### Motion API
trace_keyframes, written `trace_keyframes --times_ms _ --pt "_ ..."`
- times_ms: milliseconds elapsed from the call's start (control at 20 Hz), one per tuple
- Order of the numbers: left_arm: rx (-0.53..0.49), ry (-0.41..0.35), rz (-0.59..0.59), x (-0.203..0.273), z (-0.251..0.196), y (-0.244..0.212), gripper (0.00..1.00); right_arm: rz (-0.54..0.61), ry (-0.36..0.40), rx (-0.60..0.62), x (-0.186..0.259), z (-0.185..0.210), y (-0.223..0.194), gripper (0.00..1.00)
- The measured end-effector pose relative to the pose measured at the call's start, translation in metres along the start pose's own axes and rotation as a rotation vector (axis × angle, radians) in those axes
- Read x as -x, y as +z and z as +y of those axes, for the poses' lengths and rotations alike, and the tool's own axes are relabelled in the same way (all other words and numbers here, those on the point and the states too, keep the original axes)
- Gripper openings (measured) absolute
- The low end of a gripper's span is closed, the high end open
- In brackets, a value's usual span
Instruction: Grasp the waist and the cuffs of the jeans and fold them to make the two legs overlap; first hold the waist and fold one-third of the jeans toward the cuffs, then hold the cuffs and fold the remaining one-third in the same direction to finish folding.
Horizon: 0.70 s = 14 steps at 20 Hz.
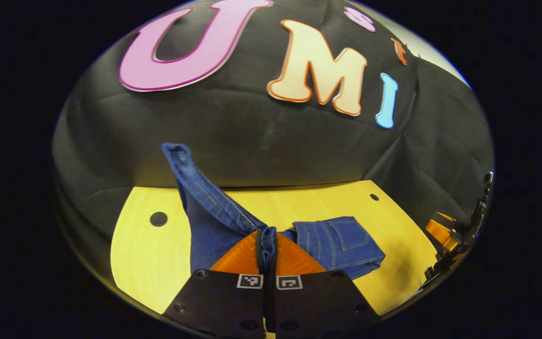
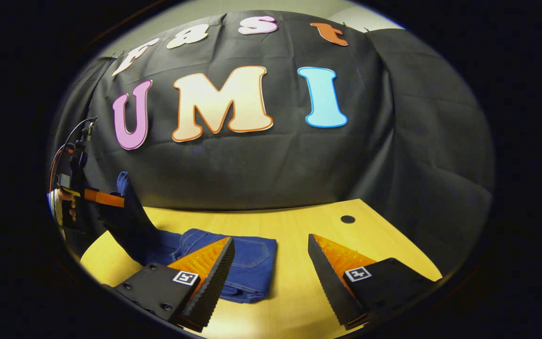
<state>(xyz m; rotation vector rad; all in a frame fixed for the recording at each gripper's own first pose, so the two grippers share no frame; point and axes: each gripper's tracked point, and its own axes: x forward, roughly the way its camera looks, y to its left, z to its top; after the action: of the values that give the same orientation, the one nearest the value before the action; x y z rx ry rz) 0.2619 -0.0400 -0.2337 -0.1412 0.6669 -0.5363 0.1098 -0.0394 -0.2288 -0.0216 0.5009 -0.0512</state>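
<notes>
Blue jeans (image 1: 337,245) lie partly folded on the yellow table (image 1: 148,263), the pocket side up. My left gripper (image 1: 267,245) is shut on the cuff end of the jeans, and that end is lifted, with a strip of denim (image 1: 191,179) sticking up above the fingers. In the right gripper view the folded jeans (image 2: 247,263) sit just behind my left finger, and the raised cuff end (image 2: 127,212) hangs from the far gripper (image 2: 106,200) at the left edge. My right gripper (image 2: 271,263) stands open over the table, with nothing between its fingers.
The table has small round holes (image 1: 158,219) (image 2: 347,219) near its back corners. The black cloth wall (image 2: 271,160) rises right behind the table's far edge. A hand (image 2: 64,202) holds the far gripper at the left of the right gripper view.
</notes>
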Motion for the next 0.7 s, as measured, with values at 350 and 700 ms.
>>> trace_keyframes --times_ms 350,700 --pt "-0.017 -0.107 0.028 -0.051 -0.094 -0.005 0.00 -0.007 -0.050 0.013 0.022 -0.065 0.004 0.96" --pt "-0.029 -0.067 0.081 -0.097 -0.141 -0.042 0.00 0.013 -0.072 0.044 0.039 -0.104 -0.005 0.96"
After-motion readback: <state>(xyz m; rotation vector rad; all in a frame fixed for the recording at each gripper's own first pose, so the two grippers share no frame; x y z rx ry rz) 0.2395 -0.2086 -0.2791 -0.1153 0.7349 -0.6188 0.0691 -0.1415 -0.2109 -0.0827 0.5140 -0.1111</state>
